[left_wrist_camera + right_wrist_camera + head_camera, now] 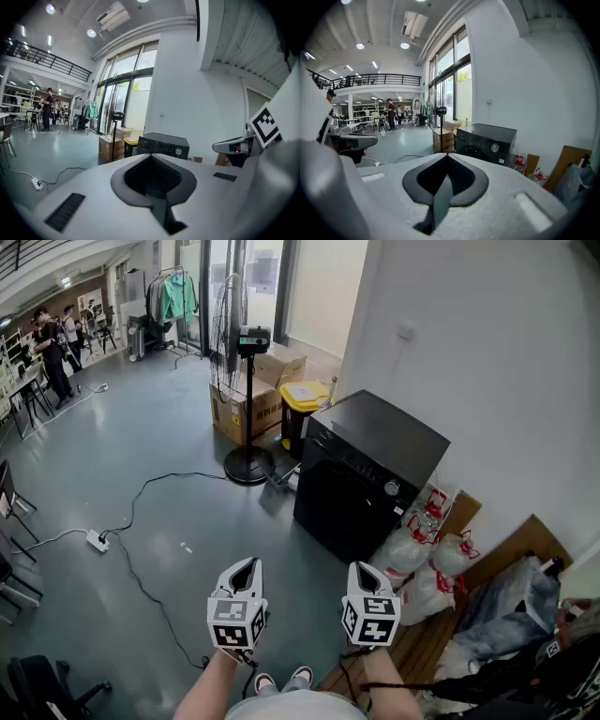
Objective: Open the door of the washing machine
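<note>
A black washing machine [370,474] stands against the white wall, with a round knob [392,488] on its control strip. Its front face looks flat, with the door closed. The same washing machine [164,145] appears small and far off in the left gripper view, and as washing machine [487,139] in the right gripper view. My left gripper [248,562] and right gripper [359,568] are held side by side well short of the machine. Both are shut with nothing between the jaws. The left gripper [151,155] and right gripper [446,154] each point toward the machine.
White plastic bags [422,563] with red ties and a board lie right of the machine. A yellow bin [305,401], cardboard boxes [239,413] and a standing fan [249,460] are behind it. A cable and power strip [97,540] cross the grey floor. People [52,352] stand far back left.
</note>
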{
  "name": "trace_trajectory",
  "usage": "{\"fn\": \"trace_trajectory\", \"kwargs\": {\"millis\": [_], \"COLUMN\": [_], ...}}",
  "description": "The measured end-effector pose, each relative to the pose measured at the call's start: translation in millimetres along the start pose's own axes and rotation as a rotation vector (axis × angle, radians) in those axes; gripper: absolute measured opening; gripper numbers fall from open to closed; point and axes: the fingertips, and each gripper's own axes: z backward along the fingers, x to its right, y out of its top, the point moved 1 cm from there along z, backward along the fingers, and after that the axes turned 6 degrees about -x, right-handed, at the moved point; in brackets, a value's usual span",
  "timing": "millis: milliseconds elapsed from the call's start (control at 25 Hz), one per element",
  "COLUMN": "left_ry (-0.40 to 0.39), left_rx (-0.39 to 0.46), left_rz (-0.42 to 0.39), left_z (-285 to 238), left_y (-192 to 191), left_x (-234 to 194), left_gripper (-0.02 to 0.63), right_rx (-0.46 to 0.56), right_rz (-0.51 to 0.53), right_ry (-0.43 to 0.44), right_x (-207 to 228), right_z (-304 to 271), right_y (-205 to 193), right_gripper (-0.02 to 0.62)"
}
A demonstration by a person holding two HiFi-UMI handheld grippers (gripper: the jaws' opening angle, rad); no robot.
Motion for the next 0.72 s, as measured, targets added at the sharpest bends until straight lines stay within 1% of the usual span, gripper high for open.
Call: {"fn": "trace_trajectory", "kwargs": {"millis": [200,400,560,720], "left_ry": [0.004,-0.004,-0.009,0.006], "left_rx": [-0.003,-0.007,-0.006,-0.013], "left_rz": [0.003,0.004,-0.009,-0.006], "left_z": [-1,0,4,6], "left_y": [-3,-3,-4,-7], "left_x": [-10,-22,-35,-53], "left_gripper": [0.005,0.005,0.005,0.005], "right_rx": [-0.006,0.018,0.011,-0.014], "right_rz": [0.004,-0.017,-0.036,-0.065], "right_ry": [-0.004,-0.011,-0.030,-0.039], "right_x": [-6,-12,-18,-24], "right_z": [-5,-10,-12,-19], "right_y": [-1,3,-1,-10], "right_gripper": [0.006,0.006,0.006,0.006]}}
